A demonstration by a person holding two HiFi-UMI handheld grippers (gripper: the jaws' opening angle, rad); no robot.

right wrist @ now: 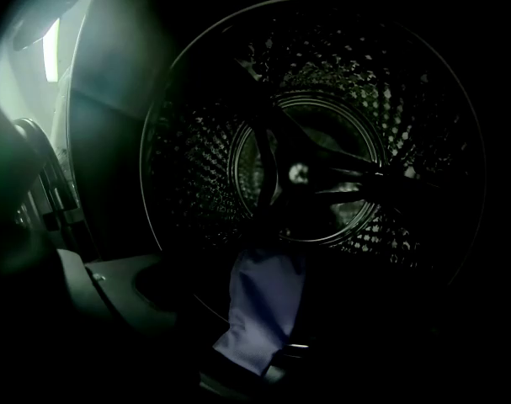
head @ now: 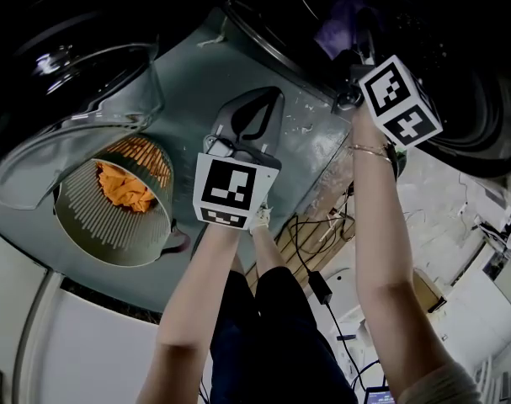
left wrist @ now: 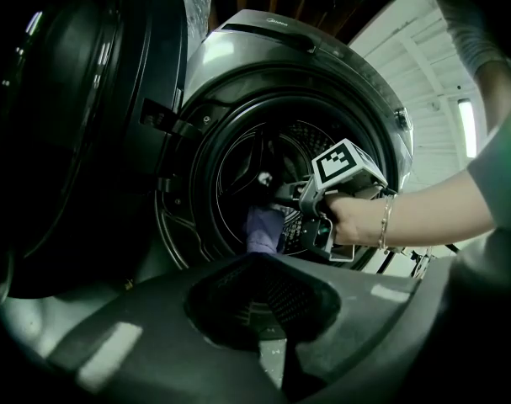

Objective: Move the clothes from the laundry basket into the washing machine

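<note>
Right gripper view | right gripper fingers pinch purple cloth, hanging lengthwise over drum lower rim | left gripper fingers closed, empty

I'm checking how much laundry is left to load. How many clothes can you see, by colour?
Orange cloth, in the laundry basket: 1
Purple cloth, hanging at the drum mouth of the washing machine: 1
Total: 2
</note>
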